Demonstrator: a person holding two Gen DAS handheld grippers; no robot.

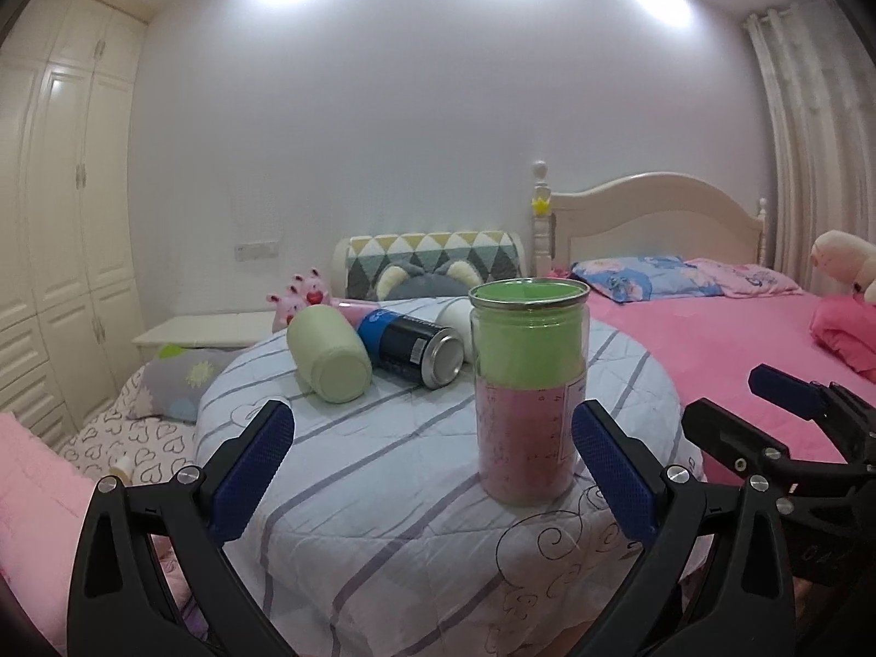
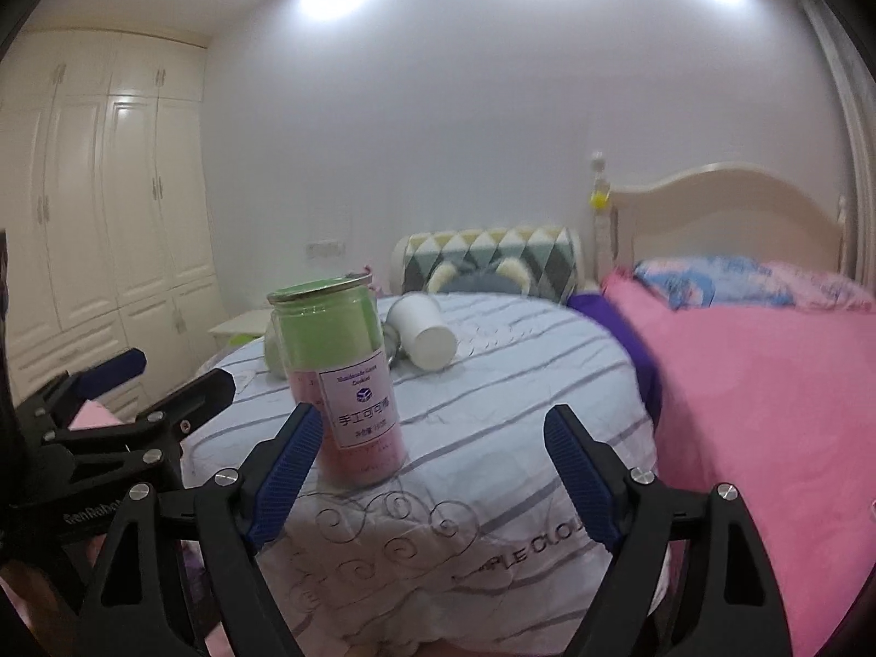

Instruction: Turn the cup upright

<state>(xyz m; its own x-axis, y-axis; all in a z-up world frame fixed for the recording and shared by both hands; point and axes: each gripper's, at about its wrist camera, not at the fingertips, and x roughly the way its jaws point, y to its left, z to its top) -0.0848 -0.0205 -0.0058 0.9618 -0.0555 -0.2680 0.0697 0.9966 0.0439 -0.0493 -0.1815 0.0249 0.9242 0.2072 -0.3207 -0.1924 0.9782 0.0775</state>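
Observation:
A clear jar (image 1: 528, 388) with green and pink filling stands upright on the round table (image 1: 383, 493), open mouth up. It also shows in the right wrist view (image 2: 342, 383), with a white label. My left gripper (image 1: 438, 471) is open and empty, the jar just inside its right finger. My right gripper (image 2: 438, 476) is open and empty, the jar just beyond its left finger. A pale green cup (image 1: 328, 356) lies on its side behind. A white cup (image 2: 424, 334) also lies on its side.
A dark blue can (image 1: 416, 345) lies on its side between the cups. A pink bed (image 2: 766, 410) is at the right, a white wardrobe (image 2: 109, 208) at the left. Plush toys and a cushioned chair back (image 1: 432, 257) stand behind the table.

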